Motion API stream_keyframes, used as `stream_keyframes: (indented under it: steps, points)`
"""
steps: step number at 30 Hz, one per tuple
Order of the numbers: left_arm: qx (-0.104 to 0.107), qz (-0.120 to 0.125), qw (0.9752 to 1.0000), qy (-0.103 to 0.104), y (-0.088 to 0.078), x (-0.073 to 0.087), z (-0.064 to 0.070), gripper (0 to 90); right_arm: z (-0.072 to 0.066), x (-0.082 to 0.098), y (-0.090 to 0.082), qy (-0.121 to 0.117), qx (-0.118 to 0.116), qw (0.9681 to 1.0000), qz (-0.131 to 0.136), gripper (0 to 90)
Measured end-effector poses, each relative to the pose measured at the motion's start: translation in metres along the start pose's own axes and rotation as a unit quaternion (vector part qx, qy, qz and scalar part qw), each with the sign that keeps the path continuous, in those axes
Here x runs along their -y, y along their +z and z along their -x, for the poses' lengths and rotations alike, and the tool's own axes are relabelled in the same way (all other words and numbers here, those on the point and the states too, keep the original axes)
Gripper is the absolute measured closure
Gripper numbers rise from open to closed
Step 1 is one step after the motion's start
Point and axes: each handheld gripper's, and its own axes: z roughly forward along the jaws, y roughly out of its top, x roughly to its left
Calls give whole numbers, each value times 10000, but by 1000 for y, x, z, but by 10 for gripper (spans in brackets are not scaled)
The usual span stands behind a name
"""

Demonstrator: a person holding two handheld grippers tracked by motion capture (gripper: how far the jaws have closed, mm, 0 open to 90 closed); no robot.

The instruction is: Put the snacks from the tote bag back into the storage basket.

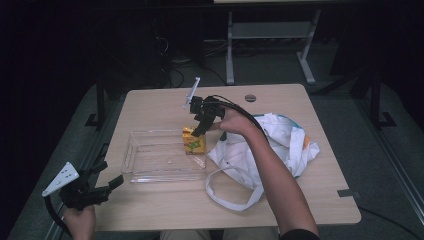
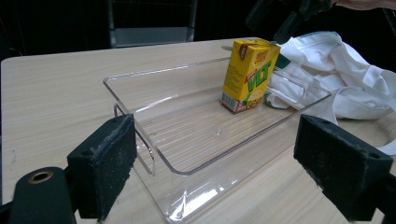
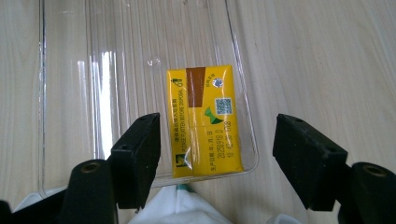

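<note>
Carton (image 1: 194, 141) stands in tray's (image 1: 150, 172) right end; bag (image 1: 280, 140) apparently touching.

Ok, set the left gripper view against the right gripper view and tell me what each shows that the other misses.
Left gripper view alone: the carton's front with green lettering, standing upright, and the white bag spread behind the tray. Right gripper view alone: the carton's top from straight above, with printed codes, between that gripper's open jaws and untouched. Both: the yellow carton inside the clear tray on the wooden table.
</note>
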Motion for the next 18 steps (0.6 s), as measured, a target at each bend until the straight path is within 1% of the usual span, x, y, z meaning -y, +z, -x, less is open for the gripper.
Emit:
stream_keyframes:
  steps: [6,11,14,18]
  points:
    - [5,-3,10000,40,1,0,0,127,0,3,-6,34,64,10000,55,310]
    - [12,-17,10000,24,1,0,0,127,-1,8,-11,71,68,9999,141,308]
    - [12,-24,10000,40,1,0,0,127,-1,11,-14,146,72,9998,151,302]
    - [19,-38,10000,37,2,-1,1,127,-1,14,-17,154,90,9997,178,302]
